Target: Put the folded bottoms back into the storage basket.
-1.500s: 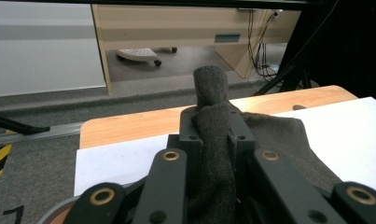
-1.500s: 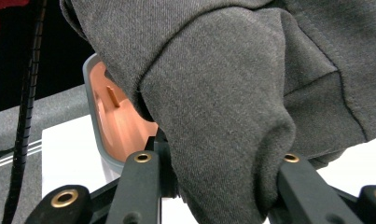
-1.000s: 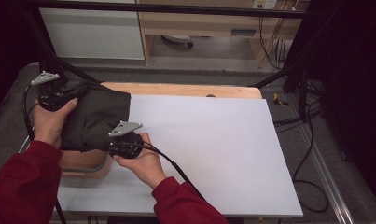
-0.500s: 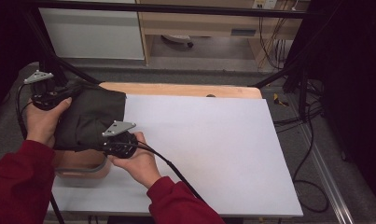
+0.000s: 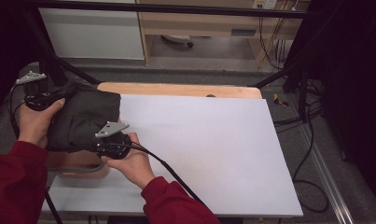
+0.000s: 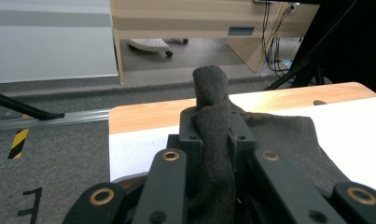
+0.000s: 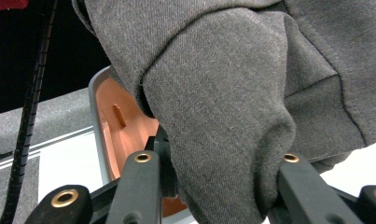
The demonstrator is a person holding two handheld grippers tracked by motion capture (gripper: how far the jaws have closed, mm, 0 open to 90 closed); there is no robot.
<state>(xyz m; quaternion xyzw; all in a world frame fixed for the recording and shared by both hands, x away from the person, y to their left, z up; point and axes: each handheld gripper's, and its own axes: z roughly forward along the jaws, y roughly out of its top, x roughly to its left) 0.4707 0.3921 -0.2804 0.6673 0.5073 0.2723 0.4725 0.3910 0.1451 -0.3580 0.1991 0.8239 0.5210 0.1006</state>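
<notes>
— At the left end of the worktop [image 5: 213,154], what is being held?

— A dark grey garment [image 5: 85,119], bunched up between the two grippers. It hangs over the left edge of the white sheet, above an orange tray with a grey rim [image 5: 78,170] that sits at the near left corner.

— Where is the cloth against the left gripper's jaws?

— In the left gripper view a fold of it runs straight up the middle, pinched between the two black jaws, with a rounded tip of fabric standing above them. The left gripper [image 5: 45,98] is clamped on that fold — at the far left side of the bundle in the high view, with the person's left hand [image 5: 34,123] wrapped round it.

— And the right one?

— The right gripper [image 5: 112,144] sits at the near right edge of the bundle, in the right hand [image 5: 129,163]. In its own view a thick lump of the garment fills the gap between the jaws, which are spread wide on either side of it. Whether they actually press on the cloth, I cannot tell. The tray's orange inside shows behind the cloth, to the left.
</notes>
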